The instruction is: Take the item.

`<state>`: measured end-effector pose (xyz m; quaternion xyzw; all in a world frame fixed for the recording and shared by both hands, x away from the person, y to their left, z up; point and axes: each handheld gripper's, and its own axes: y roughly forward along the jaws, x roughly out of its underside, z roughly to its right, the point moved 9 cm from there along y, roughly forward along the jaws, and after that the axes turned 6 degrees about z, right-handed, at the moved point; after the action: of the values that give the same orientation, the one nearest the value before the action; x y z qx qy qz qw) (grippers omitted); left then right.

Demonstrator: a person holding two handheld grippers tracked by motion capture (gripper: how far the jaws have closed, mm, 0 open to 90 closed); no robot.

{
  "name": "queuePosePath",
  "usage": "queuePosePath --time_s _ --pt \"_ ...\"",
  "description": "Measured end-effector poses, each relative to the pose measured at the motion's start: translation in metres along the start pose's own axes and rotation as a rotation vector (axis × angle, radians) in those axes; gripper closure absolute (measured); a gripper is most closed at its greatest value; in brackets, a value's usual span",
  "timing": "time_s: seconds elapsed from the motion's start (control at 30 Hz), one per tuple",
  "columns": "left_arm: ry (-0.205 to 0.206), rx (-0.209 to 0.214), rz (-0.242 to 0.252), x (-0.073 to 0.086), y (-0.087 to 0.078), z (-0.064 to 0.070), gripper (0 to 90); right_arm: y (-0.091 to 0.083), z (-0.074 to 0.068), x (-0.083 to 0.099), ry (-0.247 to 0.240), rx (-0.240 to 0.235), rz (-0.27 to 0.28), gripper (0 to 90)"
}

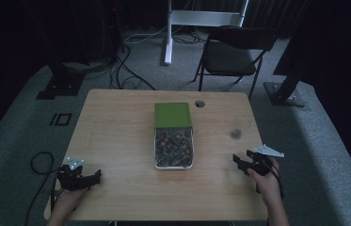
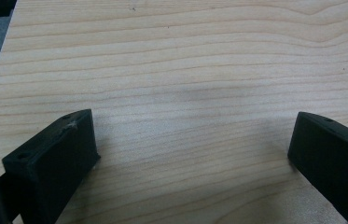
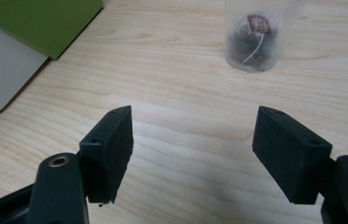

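A: Item: tea bag (image 3: 252, 43), lying loose on table (image 1: 116, 141), right of the open box of tea bags (image 1: 173, 148).

B: Right gripper (image 3: 192, 133): jaws apart, empty, aimed at it. Left gripper (image 2: 190, 149): apart, idle. Step: approach; next, advance and straddle.

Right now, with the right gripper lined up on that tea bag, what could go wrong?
1. The tea bag is thin, soft and translucent; the right gripper, jaws open and short of it, could crush it or push it along the table rather than pinch it.
2. The tray looks packed with bags, so a placed one may sit proud or spill.
3. The green lid covers the tray's far end, so little opening is left.
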<state>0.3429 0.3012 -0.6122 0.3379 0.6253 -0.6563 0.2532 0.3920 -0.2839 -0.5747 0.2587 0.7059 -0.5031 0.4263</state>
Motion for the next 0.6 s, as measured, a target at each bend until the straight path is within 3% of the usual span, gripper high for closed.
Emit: queuePosePath --time_s 0.6 --pt "0.002 0.000 -0.001 0.000 0.000 0.000 1.7 -0.002 -0.013 0.030 -0.005 -0.029 -0.067 26.1"
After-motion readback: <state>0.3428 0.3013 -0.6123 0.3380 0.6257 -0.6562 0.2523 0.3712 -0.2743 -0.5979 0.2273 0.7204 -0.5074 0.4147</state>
